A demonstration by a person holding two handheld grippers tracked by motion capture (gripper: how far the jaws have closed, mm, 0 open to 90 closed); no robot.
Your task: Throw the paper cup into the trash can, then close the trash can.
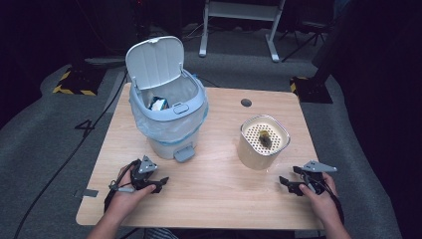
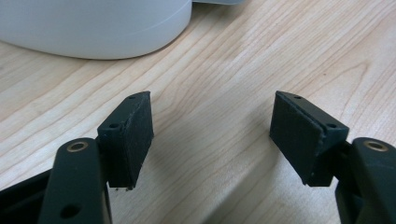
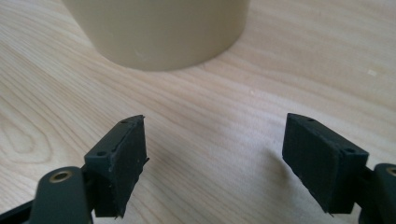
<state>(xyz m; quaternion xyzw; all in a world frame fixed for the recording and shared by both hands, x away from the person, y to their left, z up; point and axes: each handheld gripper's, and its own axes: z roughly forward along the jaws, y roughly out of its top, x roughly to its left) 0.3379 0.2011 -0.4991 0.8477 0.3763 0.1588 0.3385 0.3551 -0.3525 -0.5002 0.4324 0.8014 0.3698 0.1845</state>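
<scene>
The left tool (image 1: 160,182) rests low on the near left of the tabletop (image 1: 224,199), its jaws spread wide with nothing between them; the left gripper view shows only bare wood in the gap, with the rounded white base of the pedal bin (image 2: 93,28) just beyond. The right tool (image 1: 286,183) sits at the near right in the same state, jaws parted and empty, pointed toward the cream container (image 3: 159,32) standing close ahead of it.

That container (image 1: 263,142) stands right of centre, upright, with a perforated insert on top and a small dark scrap (image 1: 264,141) lying on it. The pedal bin (image 1: 169,119) stands to the far left with its lid (image 1: 155,62) tipped up and a liner bag fitted; some waste (image 1: 158,104) already lies inside.

Judging from this, the work looks barely begun: the bin is open and ready, but the container has not been picked up and the scrap has yet to go into the bin.
</scene>
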